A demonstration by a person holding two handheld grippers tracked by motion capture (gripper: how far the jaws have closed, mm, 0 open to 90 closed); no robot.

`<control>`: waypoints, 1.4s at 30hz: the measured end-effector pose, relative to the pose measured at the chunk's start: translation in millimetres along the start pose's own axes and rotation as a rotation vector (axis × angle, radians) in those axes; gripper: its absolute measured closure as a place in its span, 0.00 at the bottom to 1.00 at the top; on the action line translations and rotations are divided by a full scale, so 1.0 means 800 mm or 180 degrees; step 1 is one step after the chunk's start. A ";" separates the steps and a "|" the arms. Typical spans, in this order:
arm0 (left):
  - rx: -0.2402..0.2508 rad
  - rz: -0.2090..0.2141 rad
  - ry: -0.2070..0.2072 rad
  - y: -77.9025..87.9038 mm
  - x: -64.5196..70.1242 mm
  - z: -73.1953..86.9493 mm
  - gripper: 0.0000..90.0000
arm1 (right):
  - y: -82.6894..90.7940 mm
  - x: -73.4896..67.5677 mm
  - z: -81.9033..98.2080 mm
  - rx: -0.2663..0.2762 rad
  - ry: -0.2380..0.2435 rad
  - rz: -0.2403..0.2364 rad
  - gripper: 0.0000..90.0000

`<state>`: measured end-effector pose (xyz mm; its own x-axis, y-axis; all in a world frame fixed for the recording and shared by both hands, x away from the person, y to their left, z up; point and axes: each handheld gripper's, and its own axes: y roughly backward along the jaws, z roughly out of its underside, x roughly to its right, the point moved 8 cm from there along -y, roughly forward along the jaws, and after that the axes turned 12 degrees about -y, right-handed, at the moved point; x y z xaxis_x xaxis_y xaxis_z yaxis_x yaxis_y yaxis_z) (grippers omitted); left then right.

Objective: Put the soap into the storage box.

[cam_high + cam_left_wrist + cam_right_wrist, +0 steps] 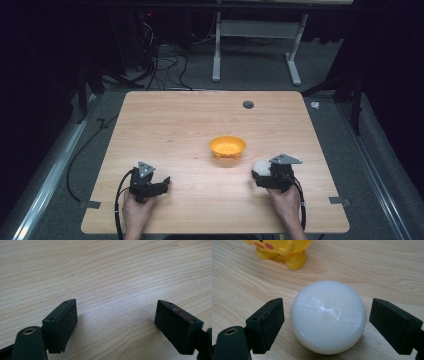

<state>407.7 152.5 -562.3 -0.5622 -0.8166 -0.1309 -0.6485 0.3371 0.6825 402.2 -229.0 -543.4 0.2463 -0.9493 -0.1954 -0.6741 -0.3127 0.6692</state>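
A white ball [328, 316] rests on the wooden table [175, 125] between the jaws of my right gripper [327, 326]; gaps show on both sides, so the pads do not press on it. In the high view the ball [260, 167] lies just ahead of the right gripper [265, 176], near the table's front right. A yellow bowl [227, 146] with small feet and a painted face stands just beyond the ball, its base at the top of the right gripper view [279, 250]. My left gripper [162, 184] lies at the front left, its jaws open over bare wood [115, 322].
A small dark round grommet [248, 104] sits in the table near its far edge. Beyond the table are cables [165, 55] on the floor and a white frame [257, 45]. Metal rails run along both sides.
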 end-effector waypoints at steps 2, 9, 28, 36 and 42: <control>0.0000 0.0000 0.0000 0.000 0.000 0.000 0.21 | -0.002 0.001 0.000 -0.0004 0.0017 0.0019 0.15; 0.0000 0.0000 0.0000 0.000 0.000 0.000 0.21 | -0.009 0.003 0.003 -0.0033 0.0025 0.0037 0.17; 0.0000 0.0000 0.0000 0.000 0.000 0.000 0.21 | -0.017 0.002 0.007 -0.0093 0.0095 -0.0004 0.25; 0.0000 0.0002 0.0001 0.000 0.000 0.000 0.21 | -0.017 0.002 0.007 -0.0083 0.0094 0.0012 0.26; 0.0000 0.0002 0.0000 0.000 0.000 0.000 0.21 | -0.017 0.002 0.007 -0.0084 0.0088 0.0019 0.26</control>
<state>407.7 152.4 -562.2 -0.5626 -0.8164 -0.1304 -0.6482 0.3377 0.6825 407.7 -226.7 -556.8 0.2619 -0.9497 -0.1717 -0.6571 -0.3058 0.6890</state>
